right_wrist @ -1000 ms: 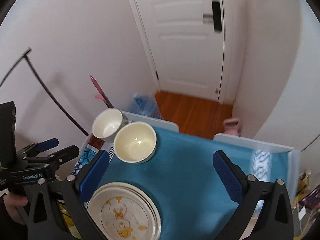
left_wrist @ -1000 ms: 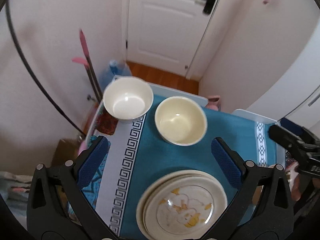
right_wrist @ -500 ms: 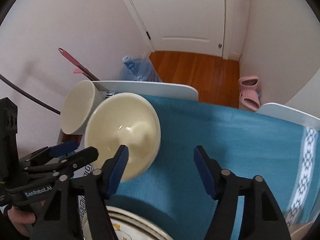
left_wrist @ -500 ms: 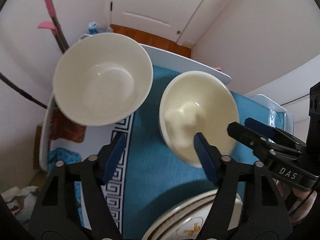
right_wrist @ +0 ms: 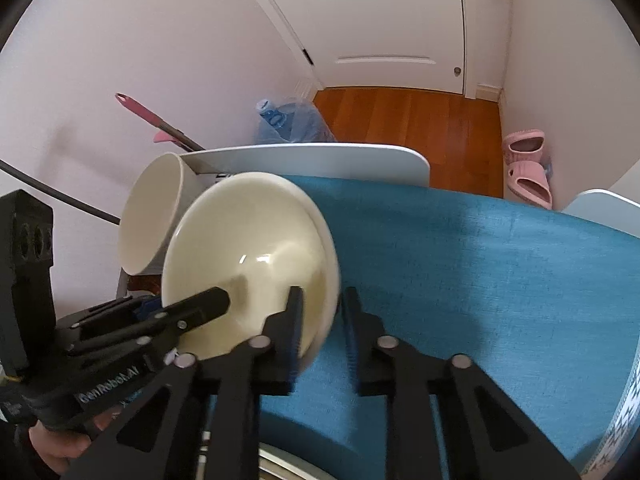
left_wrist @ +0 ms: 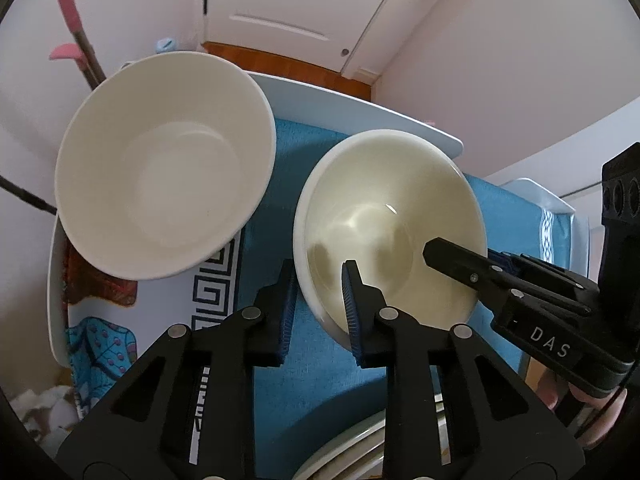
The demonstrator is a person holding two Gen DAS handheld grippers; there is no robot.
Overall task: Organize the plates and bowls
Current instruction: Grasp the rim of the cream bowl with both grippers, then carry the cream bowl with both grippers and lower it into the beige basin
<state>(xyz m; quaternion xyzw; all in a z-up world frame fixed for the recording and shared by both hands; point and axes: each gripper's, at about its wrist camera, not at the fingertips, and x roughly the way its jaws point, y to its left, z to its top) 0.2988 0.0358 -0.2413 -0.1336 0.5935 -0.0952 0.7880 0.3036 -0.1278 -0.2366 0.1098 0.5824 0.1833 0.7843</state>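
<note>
While both clamp its rim, cream bowl point(left_wrist: 390, 216) between left gripper point(left_wrist: 318, 300) (closing), right gripper point(right_wrist: 320, 316).

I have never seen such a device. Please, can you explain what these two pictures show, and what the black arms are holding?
There is no robot here. A person holds a black two-finger clamp in each hand, and each clamp carries a wide-angle camera looking along its fingers. One picture comes from the left gripper, the other from the right gripper. A blue cloth covers the white table. On it stand a cream bowl, a white bowl beside it, and plates nearest the camera. Both grippers take the cream bowl's rim: the right is shut on it, and the left's jaws are closing with the rim between them.
</note>
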